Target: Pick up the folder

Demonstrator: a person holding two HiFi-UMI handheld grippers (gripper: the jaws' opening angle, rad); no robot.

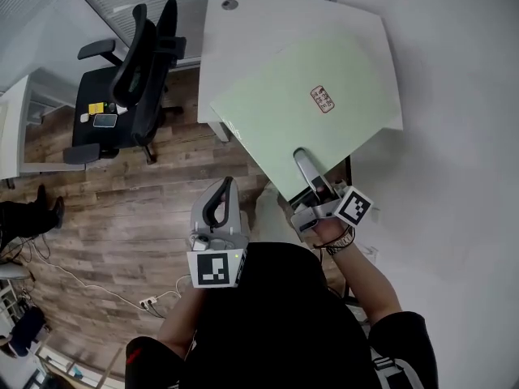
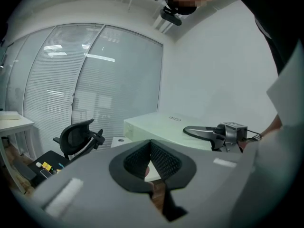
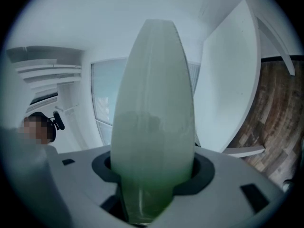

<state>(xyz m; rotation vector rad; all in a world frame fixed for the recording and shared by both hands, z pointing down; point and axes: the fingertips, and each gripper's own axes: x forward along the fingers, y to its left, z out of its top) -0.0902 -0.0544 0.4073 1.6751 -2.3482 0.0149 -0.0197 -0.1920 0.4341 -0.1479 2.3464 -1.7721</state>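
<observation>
So, the pale green folder (image 1: 308,128) is pinched at its near corner by the right gripper (image 1: 302,159). In the right gripper view the sheet runs edge-on straight up between the two jaws, which are closed down onto it, so that grip looks solid. From the head view the folder spreads over the near half of the white desk (image 1: 243,31), with its left corner just inside the desk's left edge and its near corner sticking out past the near edge toward the person. A small label (image 1: 322,99) sits face up near the middle of it. In the left gripper view it looks like it's held up a bit above the desk surface rather than lying flat on it, but I can't say that for sure. The left gripper (image 1: 223,186) is off on its own, out over the wood floor (image 1: 122,217) just left of the folder's near corner and not touching it. Its jaws are pressed together with nothing in them. A black office chair (image 1: 134,79) stands well off the desk's left edge, with a few small items on its seat that I can't make out.
</observation>
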